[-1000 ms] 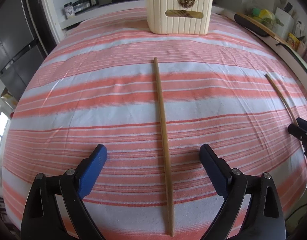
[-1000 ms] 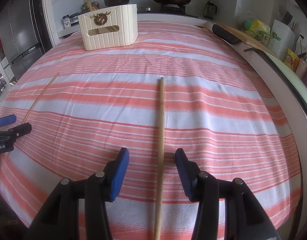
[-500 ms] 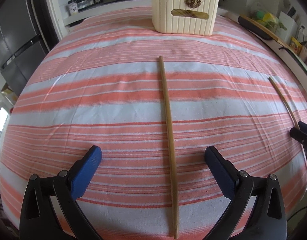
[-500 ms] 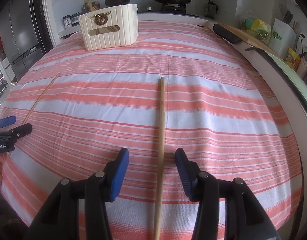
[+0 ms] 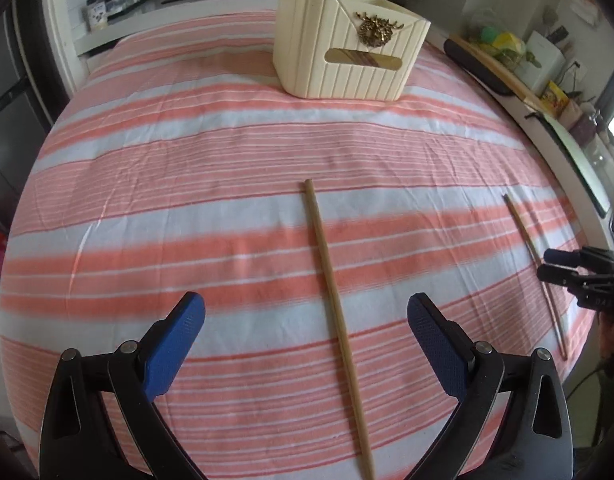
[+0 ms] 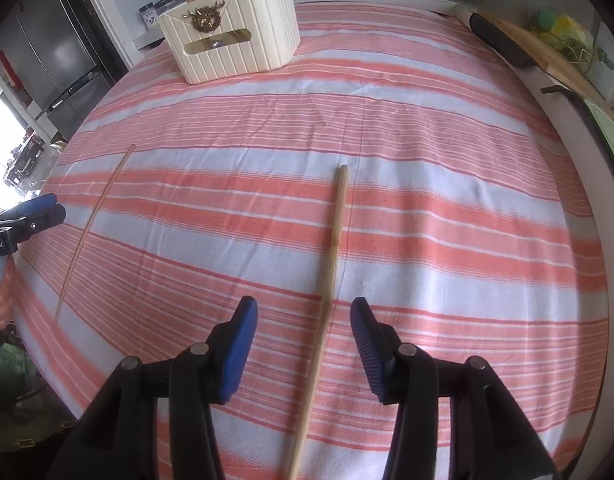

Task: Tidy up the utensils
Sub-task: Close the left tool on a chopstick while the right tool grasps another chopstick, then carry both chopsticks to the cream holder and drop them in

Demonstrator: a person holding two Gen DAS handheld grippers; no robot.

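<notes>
Lengthwise, both chopsticks [image 5: 335, 312] [image 6: 327, 292] lie flat — far tips toward holder [image 5: 347, 60].

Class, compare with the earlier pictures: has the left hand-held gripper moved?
Yes. The left hand-held gripper has moved toward the cream basket, which now looks nearer and larger.

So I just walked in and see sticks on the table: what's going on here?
A person holds a gripper in each hand above a pink-and-white striped tablecloth. The left gripper is open over one long wooden chopstick; the right gripper is open over another wooden chopstick. Neither chopstick is gripped. A cream ribbed holder at the far end already contains chopsticks.
</notes>
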